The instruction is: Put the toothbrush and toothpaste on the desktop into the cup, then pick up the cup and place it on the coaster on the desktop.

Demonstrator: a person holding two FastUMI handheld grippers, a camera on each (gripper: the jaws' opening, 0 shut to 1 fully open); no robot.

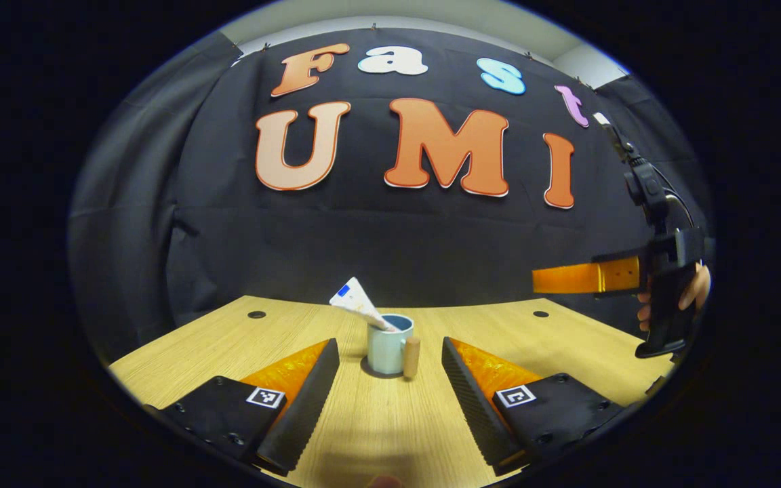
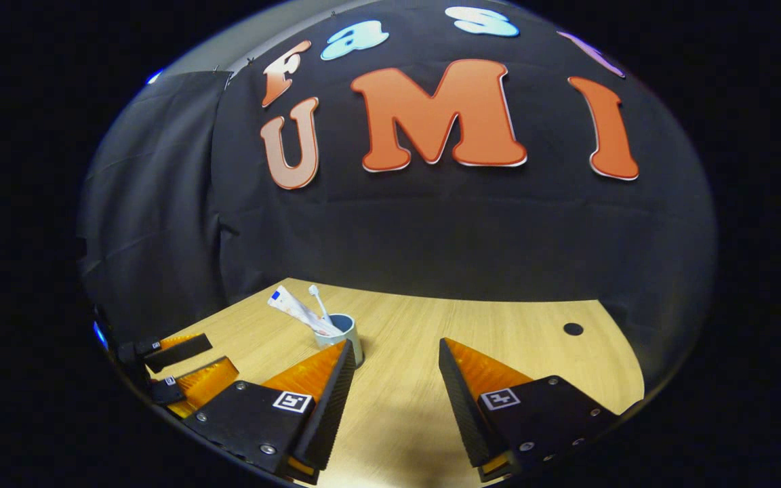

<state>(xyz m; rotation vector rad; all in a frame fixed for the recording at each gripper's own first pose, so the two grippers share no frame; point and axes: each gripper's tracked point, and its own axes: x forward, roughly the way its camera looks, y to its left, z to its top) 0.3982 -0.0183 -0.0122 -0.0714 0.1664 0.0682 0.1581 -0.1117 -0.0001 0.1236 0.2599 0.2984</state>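
Black cloth wall (image 1: 377, 237), wooden desktop (image 1: 567, 339)

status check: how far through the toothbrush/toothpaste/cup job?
Done: toothpaste and toothbrush both stand in the cup on the desktop. In hand: nothing; the left tool is open, fingers either side of the cup but short of it, and the right tool is open too. Left: grasp the cup and set it on the coaster, which I can't locate.

Toothpaste (image 1: 358, 302) leans in the cup (image 1: 388, 349), between the left gripper's (image 1: 390, 349) spread fingers (image 1: 306, 400).
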